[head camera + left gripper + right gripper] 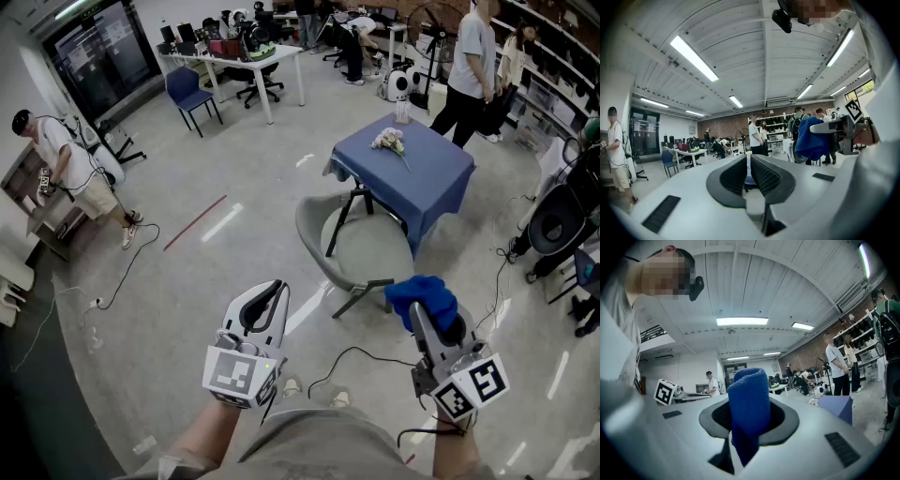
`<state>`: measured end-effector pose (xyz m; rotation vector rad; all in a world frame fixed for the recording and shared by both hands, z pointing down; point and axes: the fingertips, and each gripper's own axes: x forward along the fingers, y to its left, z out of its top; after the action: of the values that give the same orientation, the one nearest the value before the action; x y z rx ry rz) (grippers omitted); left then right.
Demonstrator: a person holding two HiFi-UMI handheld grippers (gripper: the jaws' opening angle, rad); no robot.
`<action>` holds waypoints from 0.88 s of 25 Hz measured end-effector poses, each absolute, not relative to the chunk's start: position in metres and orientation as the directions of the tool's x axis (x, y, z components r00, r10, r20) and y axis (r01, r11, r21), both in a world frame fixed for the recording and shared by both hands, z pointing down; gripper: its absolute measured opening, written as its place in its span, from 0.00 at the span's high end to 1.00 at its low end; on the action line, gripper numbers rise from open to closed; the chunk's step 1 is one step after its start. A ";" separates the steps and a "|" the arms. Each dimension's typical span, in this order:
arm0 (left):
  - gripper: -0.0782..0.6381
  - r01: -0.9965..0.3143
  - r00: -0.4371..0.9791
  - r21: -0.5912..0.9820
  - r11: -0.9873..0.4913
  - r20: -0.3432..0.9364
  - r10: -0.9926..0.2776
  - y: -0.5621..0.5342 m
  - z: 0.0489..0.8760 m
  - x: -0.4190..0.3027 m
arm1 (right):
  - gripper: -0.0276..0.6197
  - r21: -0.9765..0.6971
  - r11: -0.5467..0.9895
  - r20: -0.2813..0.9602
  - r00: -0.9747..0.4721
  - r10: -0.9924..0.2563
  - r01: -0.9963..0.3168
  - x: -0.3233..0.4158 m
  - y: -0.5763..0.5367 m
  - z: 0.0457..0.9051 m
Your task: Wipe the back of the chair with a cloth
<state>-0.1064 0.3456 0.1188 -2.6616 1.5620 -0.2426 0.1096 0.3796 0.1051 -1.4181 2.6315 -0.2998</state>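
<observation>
The cloth (749, 399) is a deep blue towelling piece with a nubby nap, bunched into a thick upright roll with a loose tail drooping beneath it; the right gripper (433, 314) pinches it between its dark ribbed jaws, so that the roll stands up out of the gap; from the head view the cloth shows as a rumpled blue bundle at the tip of that gripper, held in the air and not touching the chair (366, 248), which stands beyond it on the floor (187, 281); the chair is a pale grey one-piece shell with a curved back and a rounded seat on dark splayed legs, its back turned towards the person and its seat facing a desk (412, 159) draped in a blue cover; a small bunch of pale flowers (389, 141) lies on that cover; the left gripper (272, 291) is held level beside the right one, its jaws pressed together with nothing between them; a black cable (347, 361) curls over the floor between the two grippers.
</observation>
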 end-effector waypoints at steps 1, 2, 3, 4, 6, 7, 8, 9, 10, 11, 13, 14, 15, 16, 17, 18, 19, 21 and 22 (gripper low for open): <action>0.84 -0.864 0.478 -0.119 -0.489 0.111 -0.872 0.345 0.119 -0.104 | 0.77 -0.237 0.538 -0.026 -0.549 -0.836 -0.809 0.111 0.379 0.105; 0.84 -0.865 0.477 -0.119 -0.488 0.110 -0.872 0.345 0.118 -0.102 | 0.77 -0.236 0.540 -0.027 -0.550 -0.835 -0.808 0.113 0.379 0.106; 0.84 -0.866 0.475 -0.119 -0.486 0.109 -0.873 0.345 0.118 -0.100 | 0.77 -0.238 0.540 -0.028 -0.550 -0.834 -0.807 0.115 0.379 0.106; 0.84 -0.867 0.473 -0.120 -0.484 0.109 -0.874 0.345 0.118 -0.099 | 0.77 -0.244 0.540 -0.031 -0.551 -0.834 -0.805 0.117 0.379 0.106; 0.84 -0.870 0.468 -0.119 -0.479 0.111 -0.877 0.346 0.119 -0.097 | 0.77 -0.276 0.539 -0.043 -0.550 -0.834 -0.796 0.121 0.378 0.107; 0.84 -0.872 0.463 -0.118 -0.475 0.113 -0.879 0.346 0.119 -0.097 | 0.77 -0.295 0.539 -0.050 -0.551 -0.833 -0.789 0.123 0.378 0.107; 0.84 -0.875 0.459 -0.117 -0.471 0.115 -0.881 0.346 0.119 -0.097 | 0.77 -0.308 0.540 -0.054 -0.552 -0.832 -0.783 0.125 0.377 0.106; 0.84 -0.877 0.455 -0.115 -0.467 0.116 -0.883 0.345 0.119 -0.096 | 0.77 -0.312 0.542 -0.055 -0.555 -0.830 -0.780 0.126 0.376 0.106; 0.84 -0.879 0.451 -0.113 -0.463 0.118 -0.885 0.344 0.119 -0.096 | 0.77 -0.309 0.545 -0.052 -0.558 -0.828 -0.780 0.127 0.375 0.107; 0.84 -0.881 0.448 -0.111 -0.461 0.120 -0.886 0.344 0.119 -0.094 | 0.77 -0.305 0.547 -0.049 -0.561 -0.826 -0.779 0.128 0.374 0.107; 0.84 -0.882 0.445 -0.112 -0.458 0.123 -0.887 0.344 0.121 -0.091 | 0.77 -0.300 0.553 -0.044 -0.568 -0.822 -0.777 0.131 0.373 0.111; 0.84 -0.883 0.443 -0.112 -0.456 0.124 -0.888 0.344 0.123 -0.089 | 0.77 -0.299 0.555 -0.042 -0.570 -0.821 -0.776 0.132 0.373 0.113; 0.84 -0.886 0.438 -0.108 -0.451 0.120 -0.891 0.344 0.124 -0.088 | 0.77 -0.298 0.556 -0.041 -0.572 -0.819 -0.776 0.134 0.373 0.115; 0.84 -0.894 0.429 -0.094 -0.439 0.107 -0.897 0.344 0.123 -0.088 | 0.77 -0.298 0.557 -0.039 -0.573 -0.818 -0.775 0.136 0.374 0.117; 0.83 -0.904 0.416 -0.069 -0.422 0.086 -0.905 0.344 0.120 -0.088 | 0.77 -0.298 0.558 -0.037 -0.575 -0.817 -0.774 0.138 0.374 0.118; 0.79 -0.913 0.403 -0.035 -0.406 0.061 -0.913 0.343 0.115 -0.089 | 0.77 -0.299 0.560 -0.036 -0.577 -0.816 -0.773 0.140 0.374 0.118; 0.64 -0.919 0.394 0.001 -0.394 0.042 -0.918 0.342 0.111 -0.089 | 0.77 -0.298 0.562 -0.035 -0.580 -0.814 -0.771 0.143 0.375 0.118; 0.52 -0.921 0.387 0.046 -0.386 0.026 -0.922 0.340 0.106 -0.087 | 0.77 -0.300 0.562 -0.030 -0.581 -0.813 -0.771 0.148 0.374 0.118; 0.52 -0.921 0.388 0.046 -0.387 0.027 -0.921 0.339 0.104 -0.086 | 0.77 -0.305 0.560 -0.028 -0.580 -0.814 -0.770 0.151 0.374 0.119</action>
<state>-0.0858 0.3393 0.1045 -2.6607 1.7677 0.0050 0.1506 0.3735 0.1194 -1.3453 2.6251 -0.3913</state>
